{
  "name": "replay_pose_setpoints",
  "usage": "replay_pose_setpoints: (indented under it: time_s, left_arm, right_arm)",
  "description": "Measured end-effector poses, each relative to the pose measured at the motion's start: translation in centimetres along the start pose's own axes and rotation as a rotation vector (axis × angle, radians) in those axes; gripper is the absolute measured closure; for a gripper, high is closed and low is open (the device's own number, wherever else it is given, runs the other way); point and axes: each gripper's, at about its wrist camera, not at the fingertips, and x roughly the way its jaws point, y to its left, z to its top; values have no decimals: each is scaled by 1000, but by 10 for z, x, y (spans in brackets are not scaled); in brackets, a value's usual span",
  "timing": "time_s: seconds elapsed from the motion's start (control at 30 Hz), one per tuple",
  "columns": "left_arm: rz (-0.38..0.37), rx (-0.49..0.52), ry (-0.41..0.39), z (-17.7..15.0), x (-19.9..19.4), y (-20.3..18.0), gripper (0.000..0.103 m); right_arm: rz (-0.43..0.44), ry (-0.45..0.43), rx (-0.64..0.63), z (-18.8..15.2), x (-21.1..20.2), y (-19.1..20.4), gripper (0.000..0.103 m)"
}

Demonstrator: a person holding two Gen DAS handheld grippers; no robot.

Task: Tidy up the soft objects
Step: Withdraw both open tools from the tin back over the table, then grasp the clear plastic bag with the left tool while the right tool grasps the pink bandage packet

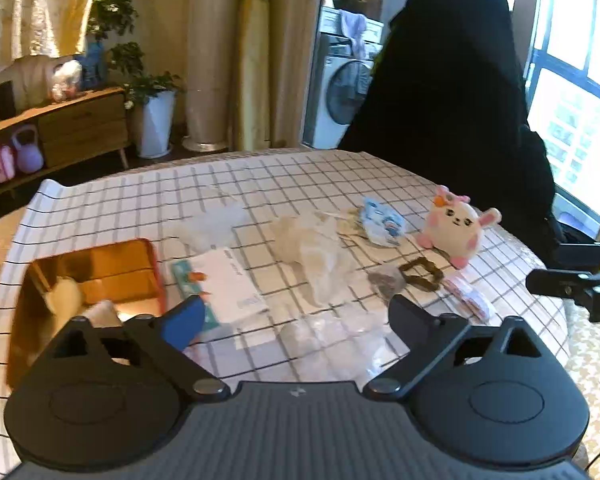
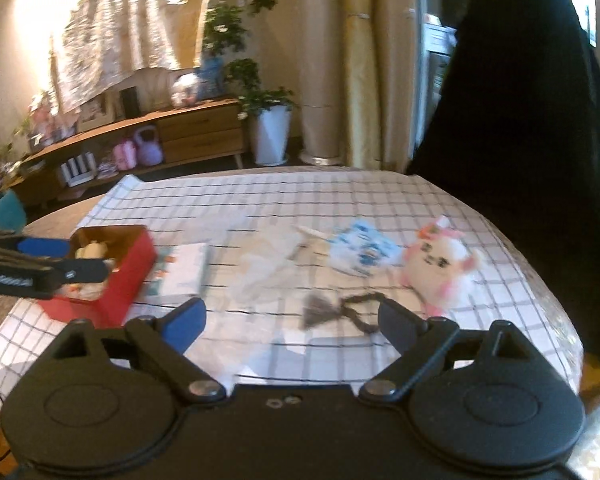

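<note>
A pink-and-white bunny plush [image 1: 456,228] [image 2: 444,268] lies at the right of the checked tablecloth [image 1: 140,200]. At the left stands a red box [image 1: 100,276] [image 2: 116,280] with pale soft toys inside. My left gripper [image 1: 298,320] is open above clear plastic bags [image 1: 316,256], holding nothing. In the right wrist view the left gripper [image 2: 84,258] hovers at the box. My right gripper [image 2: 294,322] is open and empty, near a dark tassel with a brown chain [image 2: 324,312]. In the left wrist view the right gripper [image 1: 548,266] shows at the right edge.
A blue-and-white packet [image 1: 382,222] lies left of the plush and a white flat pack [image 1: 232,284] lies beside the box. A pink packet [image 1: 468,298] lies near the table's right edge. A tall black draped form [image 1: 452,80] stands behind the table at the right.
</note>
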Motion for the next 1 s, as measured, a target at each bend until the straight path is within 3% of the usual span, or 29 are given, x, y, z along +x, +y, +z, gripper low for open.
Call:
replay_pose_setpoints:
  time_s: [0.4, 0.73, 1.0]
  left_arm:
    - [-63, -7, 59, -27, 41, -32, 2]
    - [45, 77, 91, -50, 86, -54, 2]
    - [84, 92, 143, -61, 115, -56, 2]
  right_arm:
    - [-85, 39, 16, -41, 39, -57, 10]
    - [-106, 130, 28, -57, 86, -83, 12]
    - [-118, 171, 40, -63, 115, -97, 14]
